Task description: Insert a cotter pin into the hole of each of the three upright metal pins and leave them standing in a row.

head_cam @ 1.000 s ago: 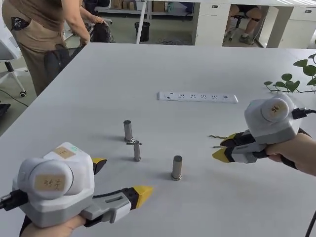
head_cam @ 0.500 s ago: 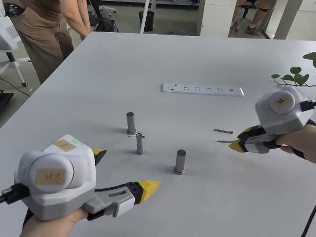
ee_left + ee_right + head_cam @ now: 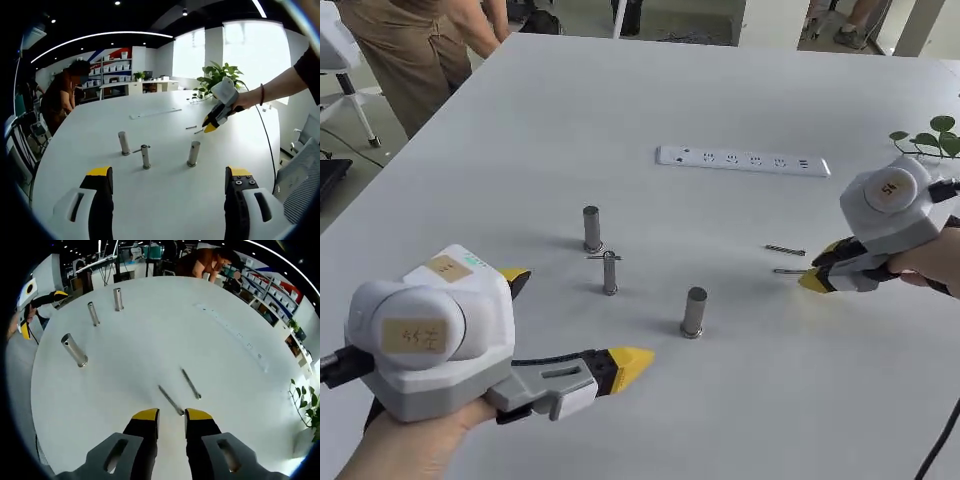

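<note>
Three upright metal pins stand in a diagonal row on the white table: the far pin (image 3: 591,229), the middle pin (image 3: 610,272) with a cotter pin (image 3: 597,257) through its top, and the near pin (image 3: 694,312). Two loose cotter pins lie flat to the right, one farther (image 3: 785,250) and one nearer (image 3: 790,271). My right gripper (image 3: 815,281) sits low at the nearer pin's end, jaws a narrow gap apart; the right gripper view shows that cotter pin (image 3: 170,400) just ahead of the gripper (image 3: 172,415). My left gripper (image 3: 575,320) hovers wide open, nothing between its fingers, in front of the row.
A white power strip (image 3: 743,160) lies across the table beyond the pins. Plant leaves (image 3: 930,140) reach in at the right edge. A person (image 3: 405,45) stands at the table's far left corner. Bare tabletop (image 3: 750,400) surrounds the pins.
My right gripper has moved right and down to the end of the nearer loose cotter pin, and its jaws have narrowed. The head camera has shifted. The upright pins have not moved.
</note>
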